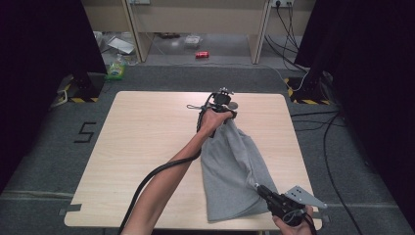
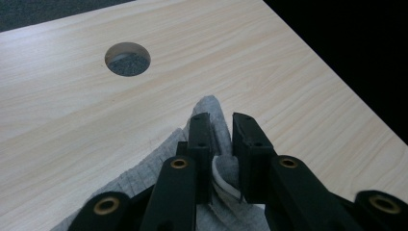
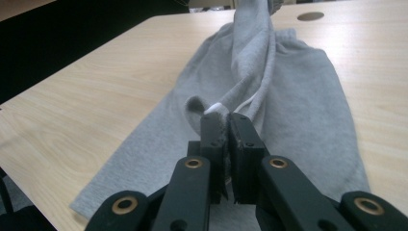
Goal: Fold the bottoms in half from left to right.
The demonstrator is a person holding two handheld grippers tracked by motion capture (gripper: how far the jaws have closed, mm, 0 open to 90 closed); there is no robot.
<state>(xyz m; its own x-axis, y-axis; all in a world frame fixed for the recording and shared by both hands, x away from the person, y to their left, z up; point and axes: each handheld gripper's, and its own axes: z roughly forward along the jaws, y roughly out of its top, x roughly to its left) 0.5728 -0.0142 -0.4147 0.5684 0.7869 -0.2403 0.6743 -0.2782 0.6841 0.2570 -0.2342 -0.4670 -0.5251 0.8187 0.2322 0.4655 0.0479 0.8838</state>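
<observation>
A grey garment [image 1: 232, 169] lies stretched from the far middle of the wooden table [image 1: 147, 142] toward its near right edge. My left gripper [image 1: 226, 108] is at the far end, shut on a corner of the grey garment [image 2: 211, 108]; cloth bunches between its jaws. My right gripper [image 1: 259, 188] sits near the table's front right, shut on a fold of the grey garment [image 3: 260, 91]. A ridge of cloth runs taut from that pinch toward the far end, above the flat fabric.
A round cable hole [image 2: 127, 58] is in the tabletop just beyond the left gripper, and the table's right edge [image 2: 337, 77] is close to it. Bare wood spreads over the left half. Cables [image 1: 318, 122] and clutter [image 1: 117, 68] lie on the floor around.
</observation>
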